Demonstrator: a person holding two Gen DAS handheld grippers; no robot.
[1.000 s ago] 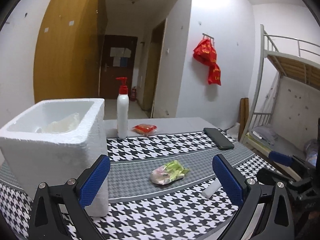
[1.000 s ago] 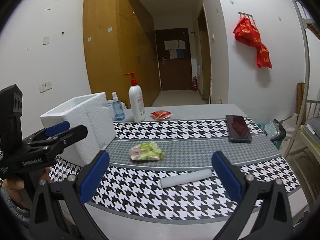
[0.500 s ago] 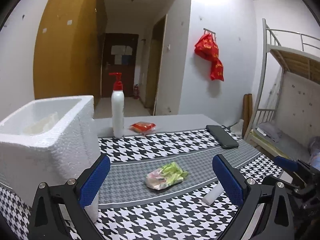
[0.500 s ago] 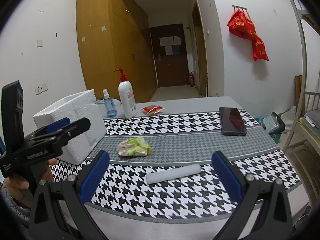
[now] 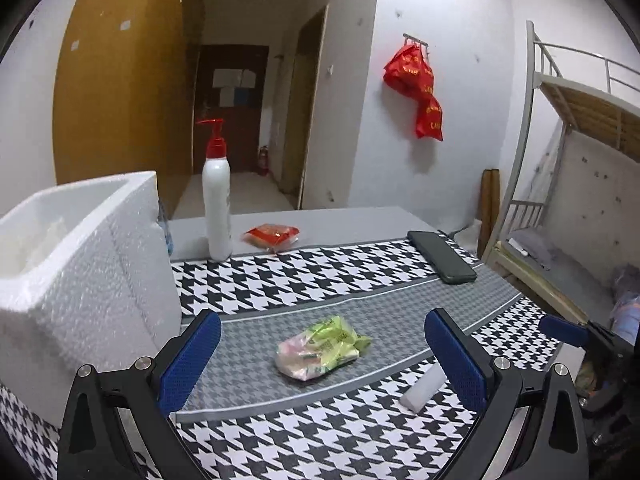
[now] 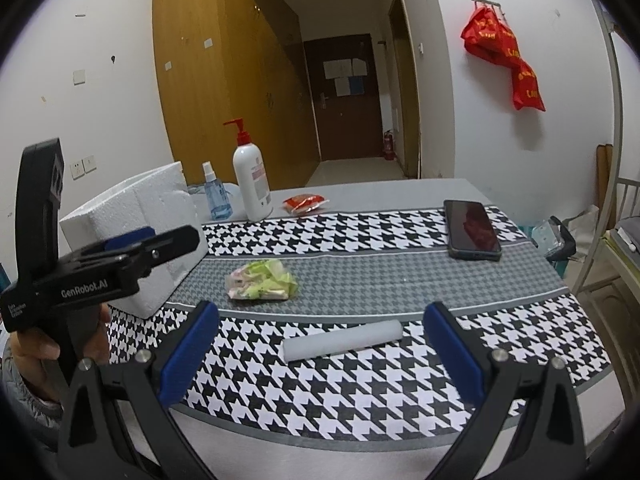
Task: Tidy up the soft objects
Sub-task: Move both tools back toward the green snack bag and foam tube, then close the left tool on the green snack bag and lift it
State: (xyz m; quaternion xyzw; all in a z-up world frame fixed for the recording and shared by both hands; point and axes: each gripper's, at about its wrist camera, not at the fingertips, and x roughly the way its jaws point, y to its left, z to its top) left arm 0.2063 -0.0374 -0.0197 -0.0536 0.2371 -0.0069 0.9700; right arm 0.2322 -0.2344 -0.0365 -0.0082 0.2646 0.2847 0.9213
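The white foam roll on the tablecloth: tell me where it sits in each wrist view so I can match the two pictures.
Left wrist view: the white foam roll lies low and right of centre, partly hidden behind the left gripper's right finger.
Right wrist view: it lies in full at lower centre, between the open fingers of the right gripper.
Shared landmark: the green snack bag, just beyond the roll in both.

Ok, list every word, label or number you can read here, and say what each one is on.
"GenRobot.AI": white print on the side of the left gripper.
Smaller white print on that gripper's body: too small to read.
Pump bottle label: blurred, unreadable.
Yellow characters on the red bag hanging on the wall: unreadable.
Green snack packet and red packet: print unreadable.
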